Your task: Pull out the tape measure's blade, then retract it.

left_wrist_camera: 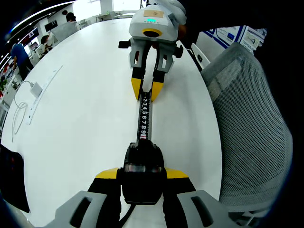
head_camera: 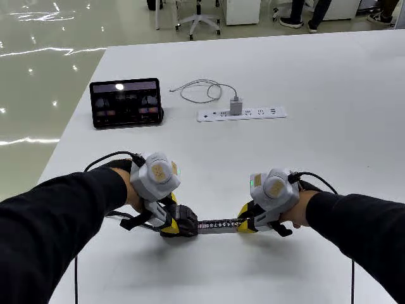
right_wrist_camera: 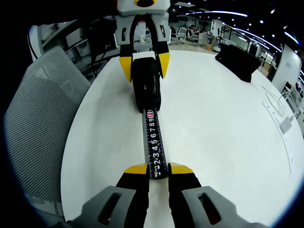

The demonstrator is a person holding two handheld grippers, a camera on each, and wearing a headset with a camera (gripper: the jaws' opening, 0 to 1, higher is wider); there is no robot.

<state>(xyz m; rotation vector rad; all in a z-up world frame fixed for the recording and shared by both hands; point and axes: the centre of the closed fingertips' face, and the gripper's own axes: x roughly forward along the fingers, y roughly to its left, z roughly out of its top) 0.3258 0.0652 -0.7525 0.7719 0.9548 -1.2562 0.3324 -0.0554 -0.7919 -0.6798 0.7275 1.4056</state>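
Black and hard-shelled, the tape measure's case (left_wrist_camera: pixel 142 166) sits clamped in the left hand-held gripper (left_wrist_camera: pixel 141 176). Its thin steel blade (right_wrist_camera: pixel 153 137), likely springy and quick to kink, runs straight from there to the right hand-held gripper (right_wrist_camera: pixel 157 169), which pinches the tip, the sound place to hold it.

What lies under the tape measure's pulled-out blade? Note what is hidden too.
White table shows on both sides of the blade, so table lies beneath it. The strip directly under the blade is covered, and the right gripper hides its tip.
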